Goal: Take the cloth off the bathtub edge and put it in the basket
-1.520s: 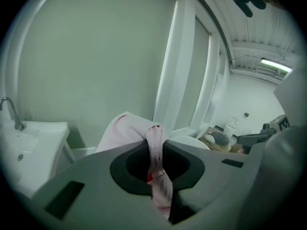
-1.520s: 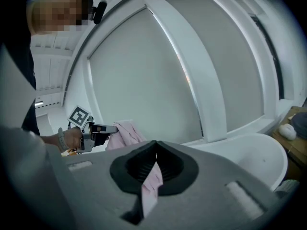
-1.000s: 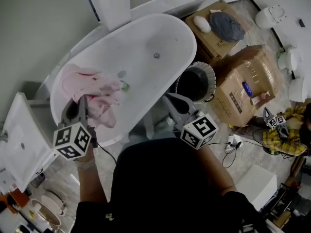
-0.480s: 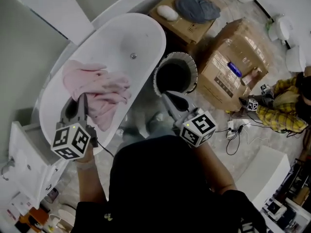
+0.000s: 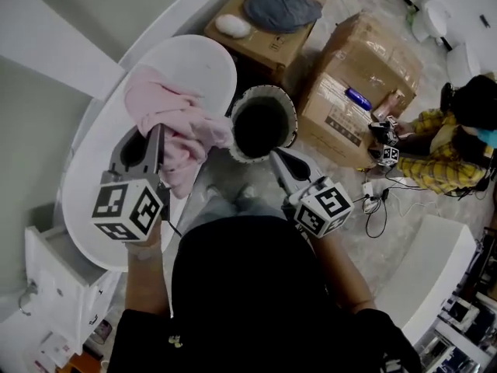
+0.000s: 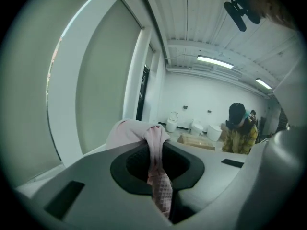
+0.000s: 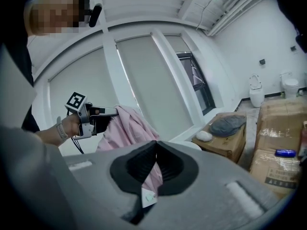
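Hanging from the left gripper [image 5: 155,134], the pink cloth [image 5: 182,123] is over the bathtub [image 5: 93,169] edge, just beside the basket [image 5: 293,127]; the right gripper [image 5: 273,155] is near the basket. Left gripper view: fingers [image 6: 96,176] pinching the cloth. Right gripper view: fingers [image 7: 139,166] pressed together at the tips, cloth beyond them.

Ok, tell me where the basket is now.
Head view, centre: the basket stands on the floor between the bathtub and the cardboard box, beside the pink cloth.
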A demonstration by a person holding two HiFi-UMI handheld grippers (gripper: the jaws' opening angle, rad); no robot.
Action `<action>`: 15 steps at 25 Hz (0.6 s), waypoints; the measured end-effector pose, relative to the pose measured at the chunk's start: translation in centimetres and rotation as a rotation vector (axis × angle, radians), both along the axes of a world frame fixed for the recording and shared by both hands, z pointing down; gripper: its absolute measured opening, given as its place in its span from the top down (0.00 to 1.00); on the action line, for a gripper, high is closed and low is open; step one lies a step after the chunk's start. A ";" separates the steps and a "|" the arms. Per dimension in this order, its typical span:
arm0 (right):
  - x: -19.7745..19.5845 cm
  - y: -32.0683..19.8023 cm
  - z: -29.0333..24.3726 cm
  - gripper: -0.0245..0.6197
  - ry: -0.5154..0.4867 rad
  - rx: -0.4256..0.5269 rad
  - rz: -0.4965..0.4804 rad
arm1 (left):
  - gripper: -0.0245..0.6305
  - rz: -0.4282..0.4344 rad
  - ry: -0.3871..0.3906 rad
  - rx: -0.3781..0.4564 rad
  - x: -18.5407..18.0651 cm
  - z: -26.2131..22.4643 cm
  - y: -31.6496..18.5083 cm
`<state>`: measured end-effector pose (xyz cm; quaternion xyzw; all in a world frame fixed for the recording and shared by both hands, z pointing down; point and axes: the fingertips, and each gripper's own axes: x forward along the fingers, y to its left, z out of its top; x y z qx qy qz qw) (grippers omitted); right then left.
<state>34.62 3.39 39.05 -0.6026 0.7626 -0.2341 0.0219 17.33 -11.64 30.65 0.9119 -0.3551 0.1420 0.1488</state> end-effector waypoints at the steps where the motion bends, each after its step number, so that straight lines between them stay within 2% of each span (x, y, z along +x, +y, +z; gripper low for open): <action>1: 0.6 0.1 -0.1 0.97 0.000 -0.001 0.020 | 0.88 0.026 0.007 0.003 1.3 -0.3 -0.1; 15: 6.3 -1.2 0.2 0.97 0.023 -0.050 0.249 | 0.88 0.387 0.106 -0.014 16.5 -1.4 -2.0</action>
